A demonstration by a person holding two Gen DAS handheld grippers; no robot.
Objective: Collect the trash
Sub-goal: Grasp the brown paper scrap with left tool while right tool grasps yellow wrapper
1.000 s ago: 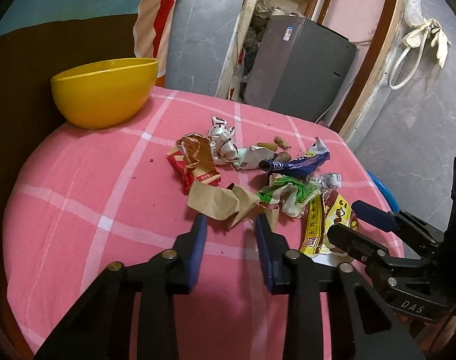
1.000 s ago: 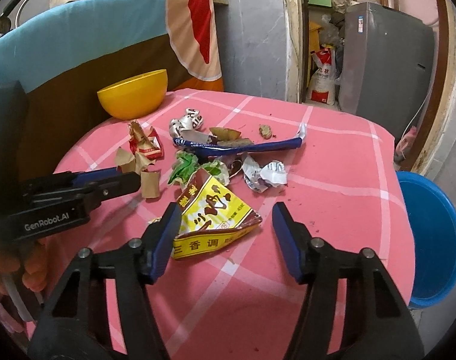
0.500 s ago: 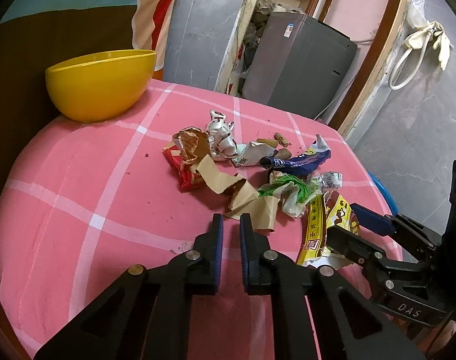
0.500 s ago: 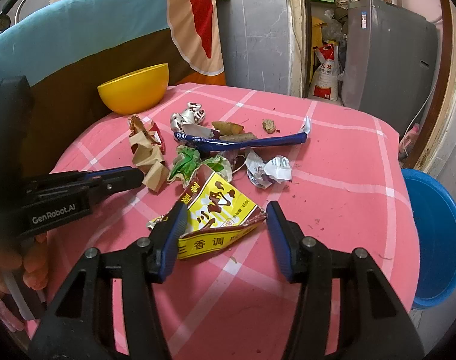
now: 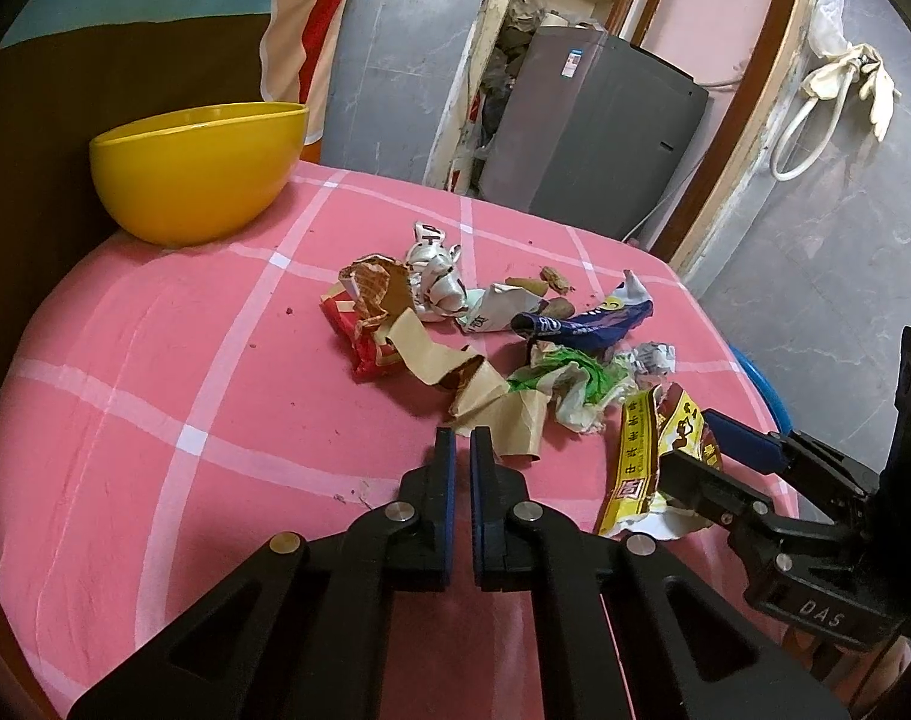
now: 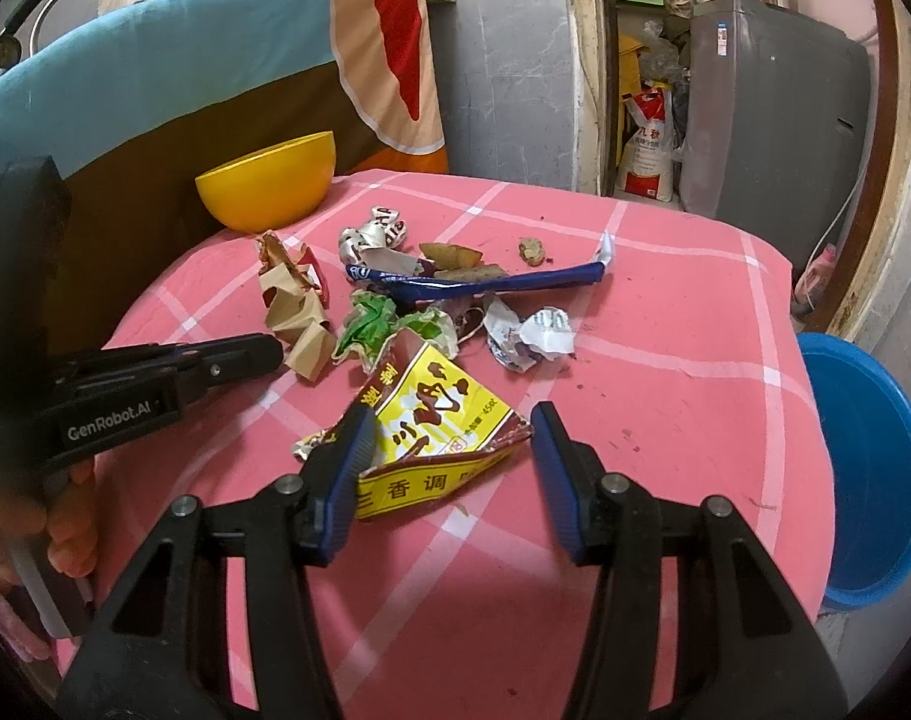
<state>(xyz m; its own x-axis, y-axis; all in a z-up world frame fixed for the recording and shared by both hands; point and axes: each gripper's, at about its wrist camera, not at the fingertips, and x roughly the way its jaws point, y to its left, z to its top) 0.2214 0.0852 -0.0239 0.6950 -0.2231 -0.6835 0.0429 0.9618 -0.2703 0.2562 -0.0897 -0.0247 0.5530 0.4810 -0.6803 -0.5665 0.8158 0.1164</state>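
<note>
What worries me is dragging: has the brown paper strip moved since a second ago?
Yes: the brown paper strip slid up-left, now overlapping the red wrapper.

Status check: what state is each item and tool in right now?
left tool: shut, empty, tips beside the brown paper strip
right tool: open, straddling the yellow seasoning packet
yellow seasoning packet: torn, lying on the cloth
yellow bowl: upright
blue wrapper: twisted, flat
blue basin: upright, beside the table

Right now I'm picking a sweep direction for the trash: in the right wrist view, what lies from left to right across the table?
Brown paper strip → green wrapper → yellow seasoning packet → crumpled white wrapper → blue basin beyond the table's edge.
</note>
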